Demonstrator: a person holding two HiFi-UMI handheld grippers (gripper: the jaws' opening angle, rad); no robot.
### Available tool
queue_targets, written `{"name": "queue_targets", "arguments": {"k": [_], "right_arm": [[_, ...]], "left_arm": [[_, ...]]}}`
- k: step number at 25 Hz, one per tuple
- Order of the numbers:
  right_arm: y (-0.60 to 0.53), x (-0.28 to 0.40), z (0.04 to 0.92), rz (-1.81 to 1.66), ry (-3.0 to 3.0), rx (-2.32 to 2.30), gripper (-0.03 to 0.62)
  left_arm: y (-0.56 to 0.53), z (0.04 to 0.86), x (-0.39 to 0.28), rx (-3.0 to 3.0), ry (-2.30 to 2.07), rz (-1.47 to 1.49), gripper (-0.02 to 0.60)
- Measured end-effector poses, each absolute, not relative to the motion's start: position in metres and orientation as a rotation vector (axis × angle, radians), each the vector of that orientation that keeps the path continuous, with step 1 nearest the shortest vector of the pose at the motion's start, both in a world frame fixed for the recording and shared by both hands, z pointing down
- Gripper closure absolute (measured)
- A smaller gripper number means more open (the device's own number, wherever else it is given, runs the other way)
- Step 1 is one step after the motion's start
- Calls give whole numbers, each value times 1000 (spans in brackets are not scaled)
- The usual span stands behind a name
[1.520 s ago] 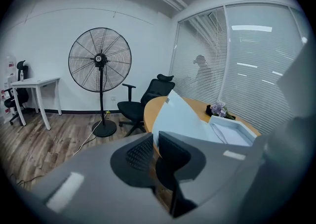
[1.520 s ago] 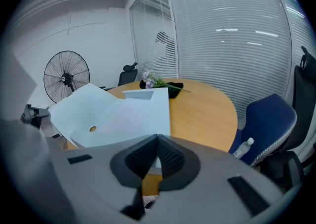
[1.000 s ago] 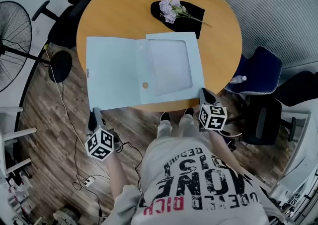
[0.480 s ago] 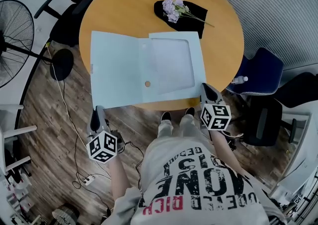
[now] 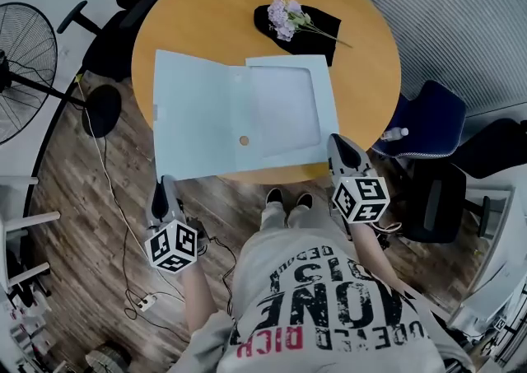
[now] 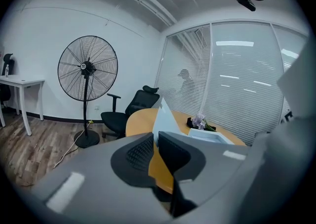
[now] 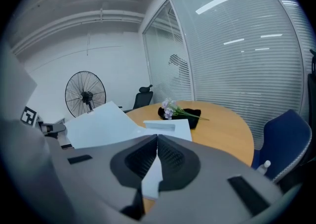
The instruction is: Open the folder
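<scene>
A light blue folder [image 5: 206, 124] lies open on the round wooden table [image 5: 362, 75], its pocket side to the right. My left gripper [image 5: 164, 190] is at the folder's near left corner. In the left gripper view the left gripper [image 6: 154, 136] has its jaws nearly together, and the cover [image 6: 163, 116] rises edge-on from their tips. My right gripper [image 5: 339, 147] is at the near right corner. In the right gripper view the right gripper [image 7: 157, 139] is shut, with blue sheet showing between its jaws. There the left cover [image 7: 98, 124] tilts upward.
A sprig of purple flowers [image 5: 284, 16] lies on a black cloth [image 5: 317, 30] at the table's far side. A standing fan [image 5: 25, 42] is at the left, a black office chair [image 5: 123, 34] behind the table, a blue chair [image 5: 428, 116] at the right. Cables [image 5: 123, 223] trail on the floor.
Both grippers have risen, the right one more, carrying the folder's near corners up. The folder's left edge has shifted a little to the right.
</scene>
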State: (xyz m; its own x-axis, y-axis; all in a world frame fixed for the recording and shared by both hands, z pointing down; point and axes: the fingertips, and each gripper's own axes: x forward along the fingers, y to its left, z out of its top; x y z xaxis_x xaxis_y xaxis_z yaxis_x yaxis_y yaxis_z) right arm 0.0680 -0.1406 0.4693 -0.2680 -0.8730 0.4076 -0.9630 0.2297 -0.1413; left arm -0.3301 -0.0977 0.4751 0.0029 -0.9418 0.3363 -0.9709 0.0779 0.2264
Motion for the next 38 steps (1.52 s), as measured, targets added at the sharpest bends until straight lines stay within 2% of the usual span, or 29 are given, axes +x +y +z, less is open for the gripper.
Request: {"name": "queue_targets", "arguments": {"k": [13, 20, 38], "right_arm": [[-121, 64, 453, 557, -2334, 1725, 582], [-104, 76, 445, 564, -2339, 1743, 582], [-88, 73, 412, 518, -2405, 1763, 581]], "left_arm": [[-96, 433, -291, 2092, -1964, -26, 524], [-98, 412, -259, 2193, -1894, -89, 488], [-93, 367, -203, 2362, -1749, -205, 485]]}}
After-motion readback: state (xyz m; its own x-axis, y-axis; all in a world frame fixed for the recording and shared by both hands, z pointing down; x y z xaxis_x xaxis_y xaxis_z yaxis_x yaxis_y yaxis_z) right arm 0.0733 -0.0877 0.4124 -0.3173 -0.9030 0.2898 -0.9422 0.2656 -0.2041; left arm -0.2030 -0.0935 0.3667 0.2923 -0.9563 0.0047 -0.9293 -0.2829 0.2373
